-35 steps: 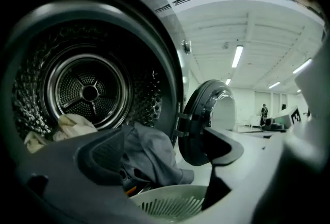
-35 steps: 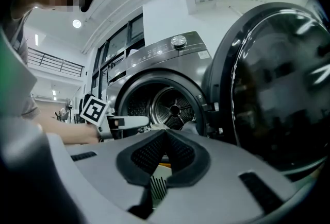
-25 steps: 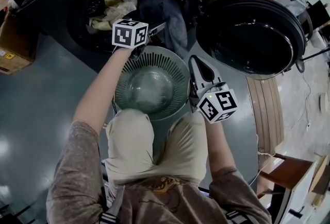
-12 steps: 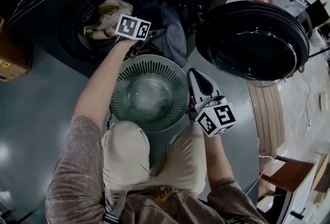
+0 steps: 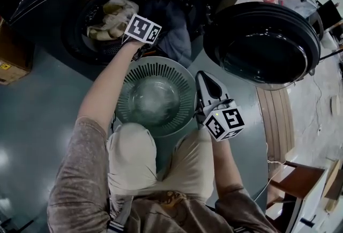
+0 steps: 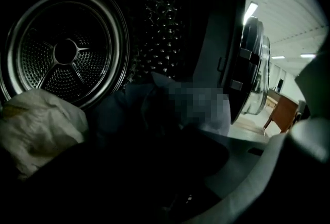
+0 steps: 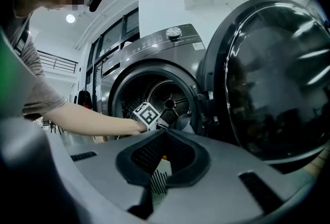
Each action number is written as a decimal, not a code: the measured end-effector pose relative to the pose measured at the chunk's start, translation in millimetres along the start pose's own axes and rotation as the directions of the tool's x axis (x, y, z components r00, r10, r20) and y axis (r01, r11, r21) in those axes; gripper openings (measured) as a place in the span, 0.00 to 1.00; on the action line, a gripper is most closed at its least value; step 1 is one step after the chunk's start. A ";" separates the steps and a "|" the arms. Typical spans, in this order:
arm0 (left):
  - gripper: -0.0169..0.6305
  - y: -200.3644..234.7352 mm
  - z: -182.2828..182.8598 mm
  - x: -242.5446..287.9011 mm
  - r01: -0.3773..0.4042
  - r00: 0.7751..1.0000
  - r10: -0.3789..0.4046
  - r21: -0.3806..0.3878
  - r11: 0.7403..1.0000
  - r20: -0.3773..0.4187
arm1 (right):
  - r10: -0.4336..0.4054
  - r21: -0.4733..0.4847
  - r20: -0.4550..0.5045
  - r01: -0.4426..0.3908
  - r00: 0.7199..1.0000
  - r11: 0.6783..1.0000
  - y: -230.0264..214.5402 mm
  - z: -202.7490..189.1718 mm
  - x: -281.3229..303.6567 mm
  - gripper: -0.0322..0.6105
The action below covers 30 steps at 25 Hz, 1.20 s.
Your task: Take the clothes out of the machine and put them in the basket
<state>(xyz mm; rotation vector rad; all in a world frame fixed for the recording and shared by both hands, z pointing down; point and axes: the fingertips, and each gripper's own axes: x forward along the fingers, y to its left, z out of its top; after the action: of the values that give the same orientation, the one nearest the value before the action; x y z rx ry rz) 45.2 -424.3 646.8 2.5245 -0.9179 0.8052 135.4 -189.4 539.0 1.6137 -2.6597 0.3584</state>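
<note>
The washing machine's drum [image 5: 134,7] holds a cream cloth [image 5: 113,12] on the left and a grey-blue cloth [image 5: 176,25] on the right. My left gripper [image 5: 140,47] reaches into the drum's mouth, its jaws hidden under the marker cube. In the left gripper view the cream cloth [image 6: 36,125] and grey-blue cloth [image 6: 149,104] lie just ahead. The left gripper [image 6: 170,187] has just been closing, but a dark mass hides what lies between the jaws. My right gripper [image 5: 205,74] hovers shut and empty beside the round green basket [image 5: 185,74].
The machine's round door [image 5: 262,44] stands swung open at the right, close to my right gripper. The basket sits on the floor directly below the drum's mouth, with the person's knees [image 5: 131,146] against its near side. A cardboard box [image 5: 10,60] stands far left.
My left gripper has gone from above the basket's far rim into the drum's mouth and tipped downward. The right gripper has stayed where it was.
</note>
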 end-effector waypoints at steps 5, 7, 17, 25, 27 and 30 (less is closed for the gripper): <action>0.13 -7.4 4.9 -4.5 0.014 1.000 -0.014 -0.057 0.998 0.010 | -0.018 0.002 -0.017 0.018 1.000 1.000 0.0 6.6 -8.0 0.04; 0.10 -8.0 8.7 -11.1 0.013 1.000 -0.011 -0.059 0.998 0.028 | -0.022 -0.006 -0.007 0.022 1.000 1.000 0.2 11.5 -11.5 0.04; 0.09 -40.3 43.4 -98.8 0.053 0.966 -0.030 -0.080 0.995 0.256 | 0.002 -0.046 0.009 -0.002 1.000 0.999 3.3 10.7 -13.4 0.04; 0.09 -85.2 49.7 -187.2 0.082 0.937 -0.068 -0.025 0.996 0.343 | 0.010 -0.035 0.046 -0.009 0.999 0.999 -2.3 18.5 -12.0 0.04; 0.09 -94.6 43.1 -207.7 0.081 0.935 -0.067 -0.025 0.996 0.348 | 0.014 -0.036 0.057 -0.012 0.998 0.999 -3.8 21.7 -10.0 0.04; 0.09 -112.4 31.2 -235.1 0.099 0.930 -0.077 -0.043 0.994 0.360 | 0.019 -0.036 0.066 -0.017 0.998 0.999 -4.8 24.7 -6.0 0.04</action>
<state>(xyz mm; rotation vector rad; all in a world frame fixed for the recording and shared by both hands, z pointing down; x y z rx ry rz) -15.9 -244.3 465.9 2.6845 -0.9101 0.2858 145.2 -191.3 515.1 1.6208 -2.7135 0.2611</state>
